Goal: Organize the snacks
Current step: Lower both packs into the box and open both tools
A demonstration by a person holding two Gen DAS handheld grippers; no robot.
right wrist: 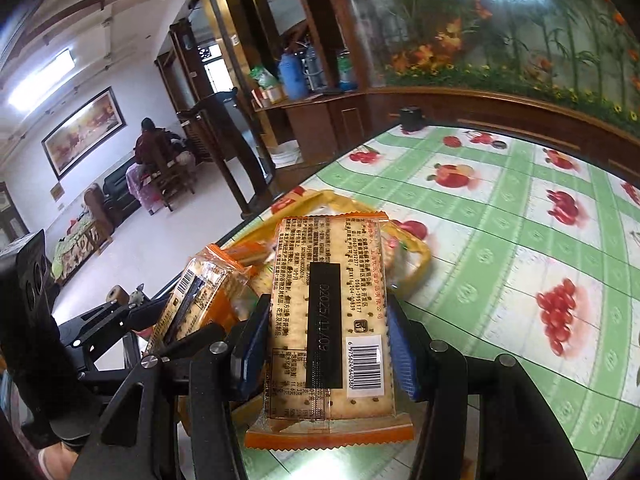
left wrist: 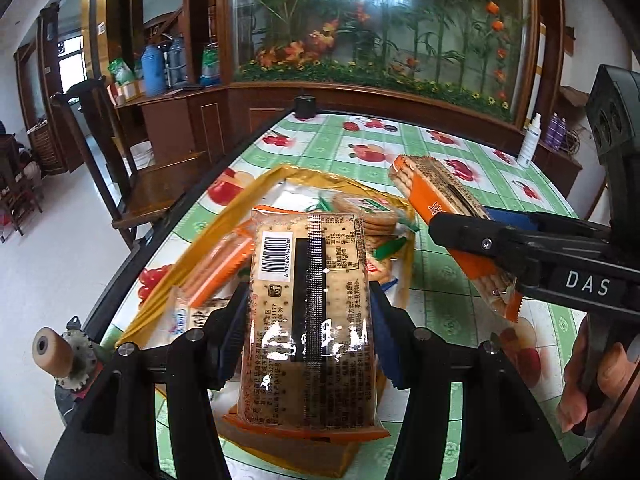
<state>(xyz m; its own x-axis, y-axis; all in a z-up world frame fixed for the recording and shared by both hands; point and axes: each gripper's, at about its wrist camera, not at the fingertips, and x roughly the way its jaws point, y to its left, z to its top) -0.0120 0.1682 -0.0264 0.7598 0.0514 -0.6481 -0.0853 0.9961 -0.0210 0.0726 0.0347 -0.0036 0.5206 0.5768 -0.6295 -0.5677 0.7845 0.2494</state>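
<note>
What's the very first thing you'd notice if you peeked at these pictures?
Two cracker packets, one clamped in each gripper: the left gripper squeezes a cracker packet right up close, and the right gripper grips another cracker packet. Beneath them a yellow bag of more snacks lies on the green tablecloth printed with red fruit. Behind the table stands a big glass panel of flowers.

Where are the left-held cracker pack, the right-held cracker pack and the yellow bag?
Left pack (left wrist: 312, 320): left wrist view, wrapper middle.
Right pack (right wrist: 328, 320): right wrist view, black strip.
Yellow bag (left wrist: 224, 220): left wrist view, left rim.
</note>
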